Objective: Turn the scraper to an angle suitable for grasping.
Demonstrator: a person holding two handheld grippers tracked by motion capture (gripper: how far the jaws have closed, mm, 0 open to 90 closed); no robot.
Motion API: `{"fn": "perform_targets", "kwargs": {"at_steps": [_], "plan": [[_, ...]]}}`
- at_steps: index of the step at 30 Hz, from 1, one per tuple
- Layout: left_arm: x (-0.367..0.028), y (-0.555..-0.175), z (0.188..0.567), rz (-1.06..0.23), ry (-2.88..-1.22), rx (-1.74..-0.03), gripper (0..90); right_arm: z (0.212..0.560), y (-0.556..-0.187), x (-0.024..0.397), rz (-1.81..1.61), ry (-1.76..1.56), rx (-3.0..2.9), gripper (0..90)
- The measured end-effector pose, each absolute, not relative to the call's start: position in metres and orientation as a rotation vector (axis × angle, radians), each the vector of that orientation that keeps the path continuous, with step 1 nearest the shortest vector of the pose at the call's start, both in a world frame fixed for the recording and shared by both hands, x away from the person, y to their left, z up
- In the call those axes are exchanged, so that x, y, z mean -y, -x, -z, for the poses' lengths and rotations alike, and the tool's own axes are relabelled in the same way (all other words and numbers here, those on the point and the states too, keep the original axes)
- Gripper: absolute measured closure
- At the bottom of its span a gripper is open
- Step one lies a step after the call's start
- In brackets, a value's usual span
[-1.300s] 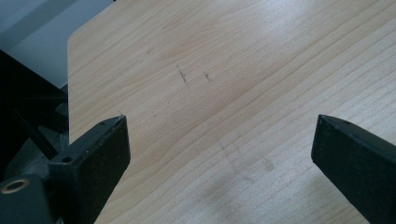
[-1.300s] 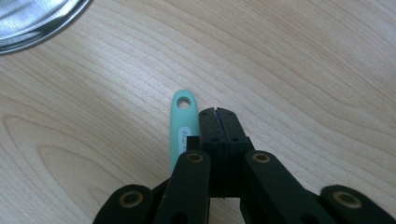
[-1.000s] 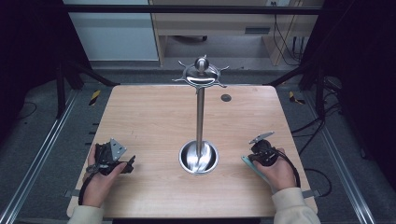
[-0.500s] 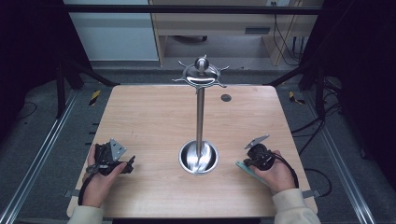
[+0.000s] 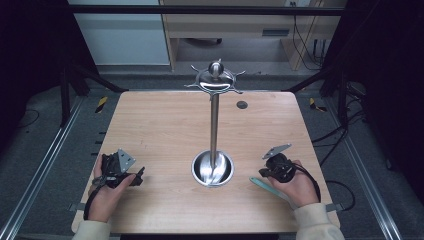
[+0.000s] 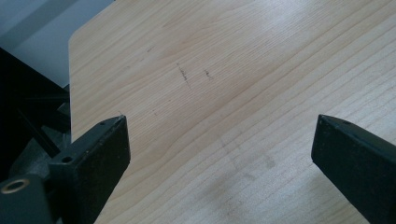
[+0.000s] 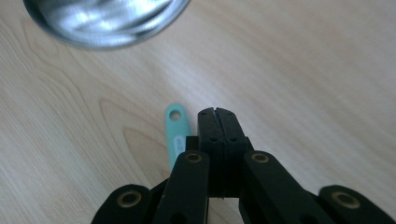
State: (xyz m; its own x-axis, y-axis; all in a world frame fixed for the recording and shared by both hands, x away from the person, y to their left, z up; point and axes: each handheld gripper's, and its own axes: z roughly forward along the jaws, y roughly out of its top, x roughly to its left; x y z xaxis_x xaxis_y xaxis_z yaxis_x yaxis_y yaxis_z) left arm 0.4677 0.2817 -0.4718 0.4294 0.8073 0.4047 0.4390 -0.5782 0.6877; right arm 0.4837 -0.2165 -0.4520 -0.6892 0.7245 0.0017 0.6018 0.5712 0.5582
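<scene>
We see our right gripper point(image 7: 217, 112) closed beside the green handle point(image 7: 176, 133), metal stand point(image 5: 213, 125) between, left gripper point(image 6: 219, 135) wide open over bare table point(image 5: 160, 125).

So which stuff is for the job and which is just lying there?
For the job:
right gripper, jaws shut
mint-green plastic handle with a hole
tall shiny steel hook stand

Just lying about:
small dark round disc
left gripper, jaws open over bare wood
</scene>
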Motion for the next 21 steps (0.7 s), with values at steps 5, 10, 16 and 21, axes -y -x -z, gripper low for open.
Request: {"fn": "perform_targets", "kwargs": {"at_steps": [5,10,16,21], "plan": [[-0.283,-0.466,0.474,-1.004,-2.202,-1.064,4.2,0.422,-0.481,0.227,-0.842,-1.089,-2.513,90.0],[-0.283,-0.467,0.474,-1.004,-2.212,-1.061,4.2,0.409,-0.476,0.227,-0.789,-1.047,-2.567,89.4],[-0.282,-0.467,0.475,-1.005,-2.214,-1.060,4.3,0.416,-0.476,0.216,-0.738,-1.015,-2.674,87.4],[-0.279,-0.467,0.476,-1.008,-2.239,-1.042,4.2,0.425,-0.479,0.206,-0.619,-0.973,-2.751,83.5]]}}
